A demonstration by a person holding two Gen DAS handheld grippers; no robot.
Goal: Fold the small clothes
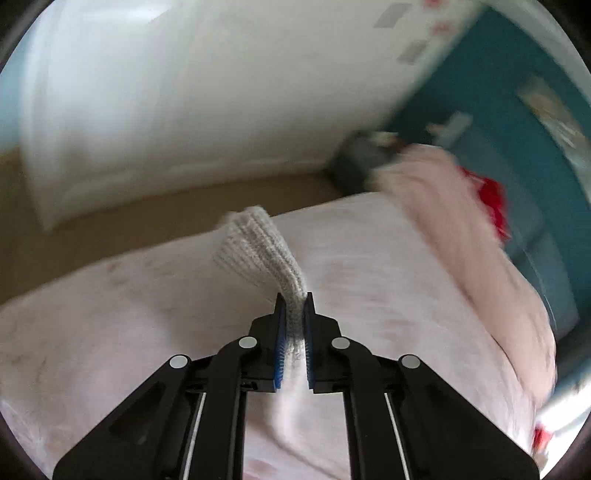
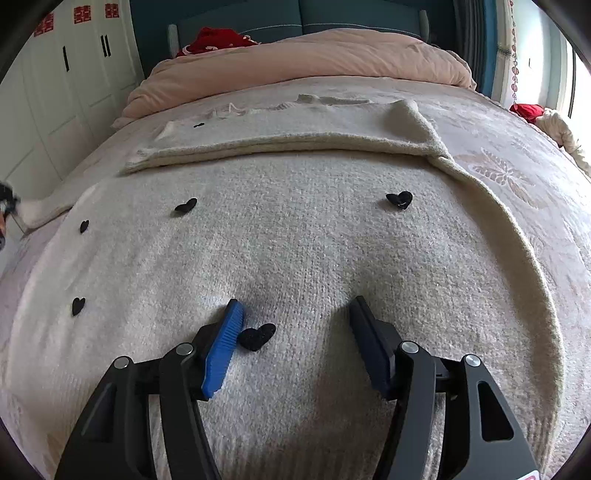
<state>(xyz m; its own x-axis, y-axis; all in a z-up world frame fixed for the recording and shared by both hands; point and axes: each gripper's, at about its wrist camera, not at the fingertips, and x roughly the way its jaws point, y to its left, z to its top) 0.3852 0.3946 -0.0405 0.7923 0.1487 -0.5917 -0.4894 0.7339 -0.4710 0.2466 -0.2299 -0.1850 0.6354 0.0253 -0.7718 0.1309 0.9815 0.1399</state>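
Red double-happiness "囍" stickers (image 2: 83, 14) on the white wardrobe doors (image 2: 55, 92) in my right wrist view, three of them along the top (small but recognizable). Left wrist view is motion-blurred, no text legible there. No brand, label or number anywhere else.

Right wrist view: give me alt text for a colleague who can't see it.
The open right gripper presses down on a cream knit sweater dotted with black hearts, spread flat on a bed. One sleeve lies folded across its far end, before a pink duvet.
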